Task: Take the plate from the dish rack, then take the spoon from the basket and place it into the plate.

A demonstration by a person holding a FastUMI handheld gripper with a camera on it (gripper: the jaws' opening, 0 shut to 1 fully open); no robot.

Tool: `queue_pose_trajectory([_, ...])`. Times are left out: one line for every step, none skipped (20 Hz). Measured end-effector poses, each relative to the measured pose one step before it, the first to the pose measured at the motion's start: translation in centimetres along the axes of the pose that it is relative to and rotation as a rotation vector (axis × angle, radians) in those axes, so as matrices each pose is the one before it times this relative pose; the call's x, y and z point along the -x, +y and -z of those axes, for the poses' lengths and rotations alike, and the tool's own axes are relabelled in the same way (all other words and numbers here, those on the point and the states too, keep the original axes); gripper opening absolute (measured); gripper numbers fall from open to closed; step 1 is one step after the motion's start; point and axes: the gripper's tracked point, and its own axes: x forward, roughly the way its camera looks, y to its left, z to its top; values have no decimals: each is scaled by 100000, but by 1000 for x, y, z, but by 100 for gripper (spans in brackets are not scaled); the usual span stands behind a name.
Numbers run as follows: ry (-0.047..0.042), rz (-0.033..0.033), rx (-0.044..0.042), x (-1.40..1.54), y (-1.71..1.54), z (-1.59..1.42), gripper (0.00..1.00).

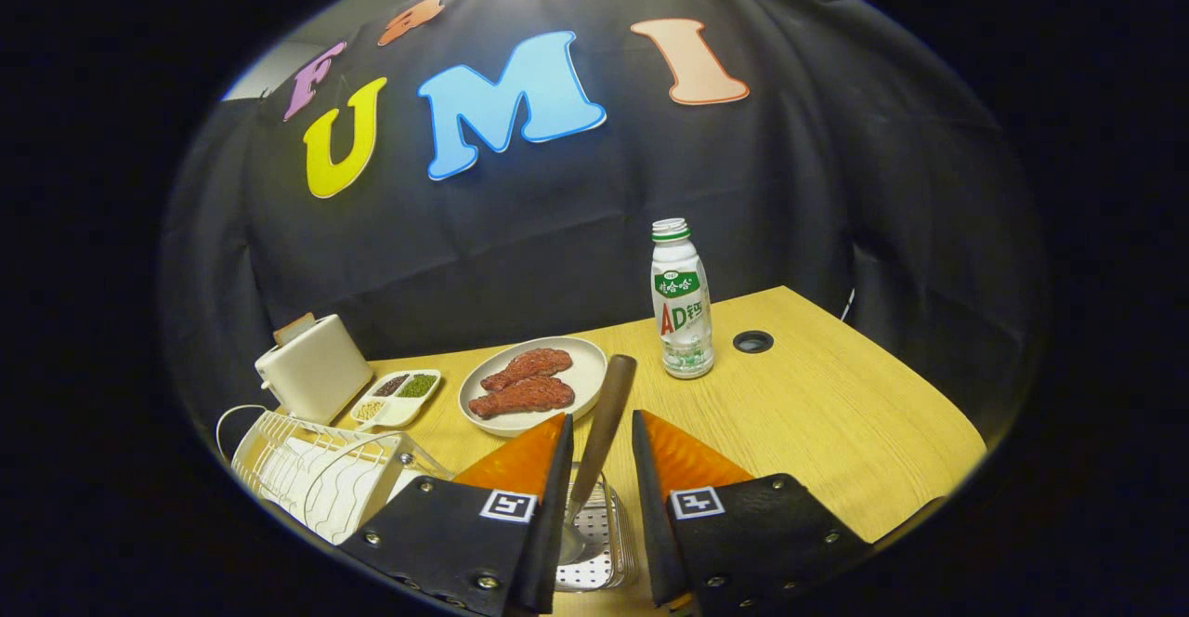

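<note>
Spoon [602, 431] standing between the fingers [599, 440], brown handle slanting up past their tips, bowl end down in the perforated metal basket [604, 543] below. Fingers set narrow; gaps show on each side of the handle, so cannot tell whether they grip it. Plate [585, 371] on the wooden table [817, 422] just beyond the fingertips, carrying two reddish-brown meat pieces [525, 383]. White dish rack [316, 473] left of the fingers. Behind it, white toaster [314, 366] and a small divided tray [398, 397] of grains. Drink bottle [681, 301] upright right of the plate, a round grommet hole [752, 341] near it.
</note>
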Motion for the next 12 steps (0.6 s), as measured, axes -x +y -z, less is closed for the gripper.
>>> queue_pose_trajectory([622, -620, 420, -168, 228, -100, 38])
queue_pose_trajectory([-430, 1145, 1001, -93, -277, -96, 38])
queue_pose_trajectory([-1161, 166, 424, -118, -102, -320, 38])
queue_pose_trajectory([-419, 758, -879, 236, 29, -112, 38])
queue_pose_trajectory([-379, -1529, -1845, -70, 240, -217, 38])
queue_pose_trajectory([-287, -905, -4347, -39, 191, -35, 16])
queue_pose_trajectory([189, -1462, -2652, -185, -14, -189, 15])
queue_pose_trajectory([859, -708, -639, 181, 88, 499, 7])
queue_pose_trajectory([-299, 415, 2308, -37, -245, -160, 6])
queue_pose_trajectory([-1971, 192, 1998, 176, 150, -356, 6])
queue_pose_trajectory([-3045, 700, 2198, 219, 151, -1025, 6])
queue_pose_trajectory([-2459, 111, 767, 369, 294, -783, 6])
